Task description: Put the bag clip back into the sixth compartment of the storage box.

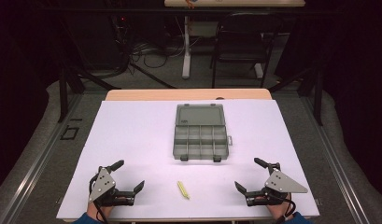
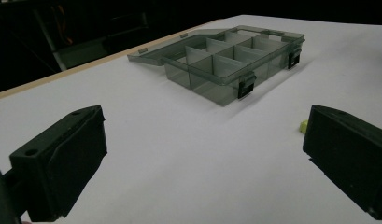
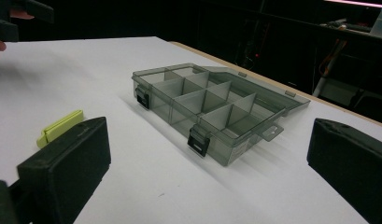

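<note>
At the bottom of the high view, the left gripper (image 1: 130, 179) sits low left and the right gripper (image 1: 248, 177) low right, both resting on the white table (image 1: 132, 135) with jaws spread wide and holding nothing. Between them, bottom centre, lies a small yellow-green clip (image 1: 183, 190), well apart from both. Farther up, at mid-frame, a grey compartment box (image 1: 201, 141) stands open, its lid (image 1: 200, 115) laid flat behind it.

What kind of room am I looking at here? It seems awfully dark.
Probably a lab or recording studio, not a home. A white-covered table sits among dark curtains, tangled black floor cables run behind it, and a person holds a black two-jaw claw in each hand.
</note>
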`<move>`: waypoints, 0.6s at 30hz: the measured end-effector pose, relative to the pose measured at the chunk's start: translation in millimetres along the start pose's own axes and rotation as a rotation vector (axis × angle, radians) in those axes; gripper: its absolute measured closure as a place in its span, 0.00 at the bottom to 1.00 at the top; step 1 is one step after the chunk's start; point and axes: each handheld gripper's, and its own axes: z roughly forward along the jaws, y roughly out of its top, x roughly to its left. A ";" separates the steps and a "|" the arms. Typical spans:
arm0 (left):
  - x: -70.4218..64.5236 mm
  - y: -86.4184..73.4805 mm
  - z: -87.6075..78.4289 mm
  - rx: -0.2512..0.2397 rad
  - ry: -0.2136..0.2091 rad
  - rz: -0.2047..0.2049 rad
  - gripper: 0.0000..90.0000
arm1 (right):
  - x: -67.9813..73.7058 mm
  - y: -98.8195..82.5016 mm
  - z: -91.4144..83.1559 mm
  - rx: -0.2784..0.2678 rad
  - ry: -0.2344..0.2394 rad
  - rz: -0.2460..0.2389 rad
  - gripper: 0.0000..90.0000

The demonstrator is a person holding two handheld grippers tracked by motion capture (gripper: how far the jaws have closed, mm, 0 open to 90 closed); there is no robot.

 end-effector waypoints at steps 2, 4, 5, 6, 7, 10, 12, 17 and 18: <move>0.5 0.6 1.8 0.001 -0.003 -0.001 0.00 | 0.0 -0.5 -0.9 0.004 0.000 0.000 0.00; 0.8 1.1 3.2 0.001 -0.007 0.000 0.00 | -0.4 -1.6 -2.1 0.007 0.001 0.003 0.00; 0.7 1.5 4.2 0.000 -0.008 -0.001 0.00 | -0.3 -2.1 -2.6 0.011 0.000 0.007 0.00; 0.9 2.3 6.2 0.002 -0.010 0.006 0.00 | -0.8 -2.4 -3.1 0.020 0.000 0.007 0.00; 0.8 2.7 7.1 0.005 -0.012 0.007 0.00 | -0.5 -2.6 -3.1 0.016 -0.003 0.010 0.00; 1.2 3.1 9.1 0.003 -0.015 0.008 0.00 | -0.7 -3.6 -1.4 0.034 -0.009 0.023 0.00; 1.0 3.3 9.6 0.003 -0.012 0.010 0.00 | -1.0 -4.8 1.0 0.052 -0.007 0.028 0.00; 1.4 3.8 10.3 0.001 -0.011 0.009 0.00 | -0.1 -5.8 5.8 0.104 0.008 0.045 0.00; 1.1 4.2 11.9 0.000 -0.015 0.014 0.00 | 1.1 -6.0 7.1 0.112 0.004 0.054 0.00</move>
